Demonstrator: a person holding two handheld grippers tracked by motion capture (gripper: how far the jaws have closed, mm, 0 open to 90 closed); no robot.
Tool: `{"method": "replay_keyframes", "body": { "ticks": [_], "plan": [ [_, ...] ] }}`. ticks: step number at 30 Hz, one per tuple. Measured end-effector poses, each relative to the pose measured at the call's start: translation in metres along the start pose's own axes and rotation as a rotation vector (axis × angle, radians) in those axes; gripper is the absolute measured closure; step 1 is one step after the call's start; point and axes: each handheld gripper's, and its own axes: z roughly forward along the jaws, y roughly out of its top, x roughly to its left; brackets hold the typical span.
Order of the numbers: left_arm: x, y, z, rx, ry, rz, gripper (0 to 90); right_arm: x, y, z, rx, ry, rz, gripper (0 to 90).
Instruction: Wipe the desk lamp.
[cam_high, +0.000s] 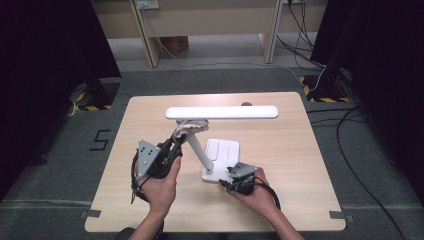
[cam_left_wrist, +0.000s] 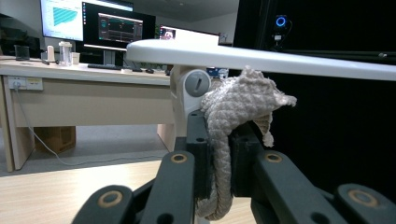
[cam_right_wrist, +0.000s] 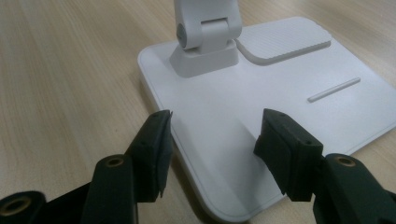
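White plastic is catching the light in the high view: a desk lamp (cam_high: 210, 150) is standing near the middle of the pale wooden table (cam_high: 280, 165), its long head bar (cam_high: 222, 112) lying level above a slanted arm that is rising from a flat square base. The left gripper (cam_high: 176, 141) is reaching up toward the top of that arm, pinching a beige knitted cloth (cam_high: 191, 127) that is bunching against the joint just under the head bar. The right gripper (cam_high: 229, 176) is sitting low at the near corner of the base, held in the person's right hand.

In the left gripper view, the two black jaws are pressing together on the cloth (cam_left_wrist: 233, 112), which is hanging down between them as a thick rope-like fold and bulging out above their tips. The bulge is touching the lamp's round grey hinge knob (cam_left_wrist: 197, 84), right below the white head bar (cam_left_wrist: 261, 58). Monitors (cam_left_wrist: 100, 23) are glowing on a desk behind.

In the right gripper view, the jaws are standing spread, one on each side of the corner of the lamp base (cam_right_wrist: 261, 88); whether the pads are touching it I cannot tell. The lower hinge of the arm (cam_right_wrist: 205, 32) is rising from the base beyond them.
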Motion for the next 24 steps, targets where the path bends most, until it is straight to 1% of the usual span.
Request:
{"method": "replay_keyframes", "body": {
  "ticks": [4,9,24],
  "plan": [
    [0.001,-0.003,0.001,0.007,0.004,-0.003,81.6,0.001,0.0,0.0,0.001,0.001,0.001,45.0],
    [0.0,-0.008,0.002,0.019,0.003,-0.019,81.5,0.001,0.0,0.0,0.002,0.002,0.003,45.2],
    [0.0,-0.017,0.002,0.042,0.0,-0.025,81.6,0.001,0.0,0.0,0.001,0.002,0.0,45.2]
  ]
}}
